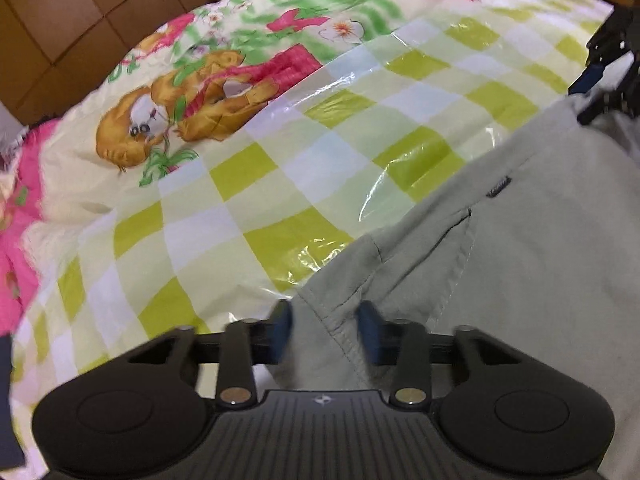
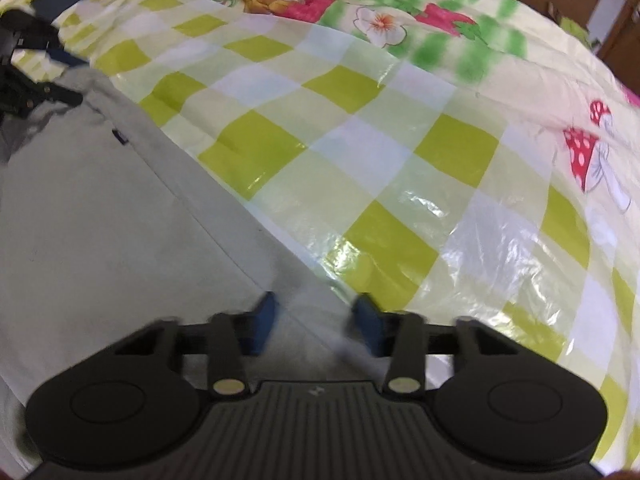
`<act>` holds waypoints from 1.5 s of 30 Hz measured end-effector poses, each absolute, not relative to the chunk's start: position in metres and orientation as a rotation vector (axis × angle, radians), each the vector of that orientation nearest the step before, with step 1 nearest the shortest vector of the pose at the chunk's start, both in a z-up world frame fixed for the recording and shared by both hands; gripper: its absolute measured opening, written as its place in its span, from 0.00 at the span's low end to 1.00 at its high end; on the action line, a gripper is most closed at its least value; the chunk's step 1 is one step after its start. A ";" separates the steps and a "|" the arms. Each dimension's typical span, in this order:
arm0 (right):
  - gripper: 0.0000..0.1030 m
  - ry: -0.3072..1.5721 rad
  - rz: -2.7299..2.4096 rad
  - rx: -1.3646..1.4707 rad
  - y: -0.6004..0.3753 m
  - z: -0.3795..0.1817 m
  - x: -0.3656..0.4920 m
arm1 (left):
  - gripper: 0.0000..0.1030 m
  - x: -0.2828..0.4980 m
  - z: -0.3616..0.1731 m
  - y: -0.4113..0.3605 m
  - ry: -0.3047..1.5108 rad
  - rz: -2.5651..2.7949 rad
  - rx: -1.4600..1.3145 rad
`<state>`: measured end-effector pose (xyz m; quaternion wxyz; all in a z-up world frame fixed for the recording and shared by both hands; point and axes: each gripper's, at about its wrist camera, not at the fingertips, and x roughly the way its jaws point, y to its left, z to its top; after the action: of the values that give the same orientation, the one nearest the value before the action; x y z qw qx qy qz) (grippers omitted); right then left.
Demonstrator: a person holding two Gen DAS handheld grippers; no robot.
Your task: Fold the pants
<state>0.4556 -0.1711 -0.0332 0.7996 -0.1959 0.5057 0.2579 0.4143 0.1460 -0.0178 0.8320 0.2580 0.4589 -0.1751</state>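
- The pants, pale grey-green, lie flat on a bed covered by a glossy checked plastic sheet in lime, white and pale yellow, with a cartoon-print quilt beyond it.
- The left gripper sits at one corner of the garment, a hemmed edge and a fold of cloth running between its blue pads. The jaws stand partly apart with fabric between them; I cannot tell whether the pads already pinch it.
- The right gripper is at the far end of the same long edge, where the cloth meets the checked sheet. Its jaws are also partly apart with the pants' edge between them; the picture is smeared there, so I cannot tell whether it has a grip.
- Each gripper shows as a dark shape at the far end in the other's view, so the two hold opposite ends of one side.
- My reading: this is the pinch before a fold is carried over.
- To do it well, both claws should bite every layer at the edge, not just the top one, and avoid catching the slippery plastic underneath.
- Lifting both ends together and level should keep the edge taut and the fold line straight.
- The pocket and small dark label near the left end suggest that is the waist, thicker and needing a deeper bite.
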 end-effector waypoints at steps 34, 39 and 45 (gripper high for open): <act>0.05 0.857 0.523 -0.446 -0.084 0.011 0.129 | 0.25 0.087 0.010 0.195 0.636 -0.126 0.457; 0.08 0.844 0.491 -0.517 -0.078 0.018 0.156 | 0.47 0.114 0.001 0.179 0.549 -0.178 0.663; 0.09 0.883 0.459 -0.484 -0.092 0.008 0.162 | 0.50 0.144 -0.040 0.157 0.571 -0.285 0.947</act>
<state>0.1621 -0.0922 0.0080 0.8508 -0.2299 0.4193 0.2180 0.1438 0.1573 -0.0402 0.8415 0.4482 0.2701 -0.1347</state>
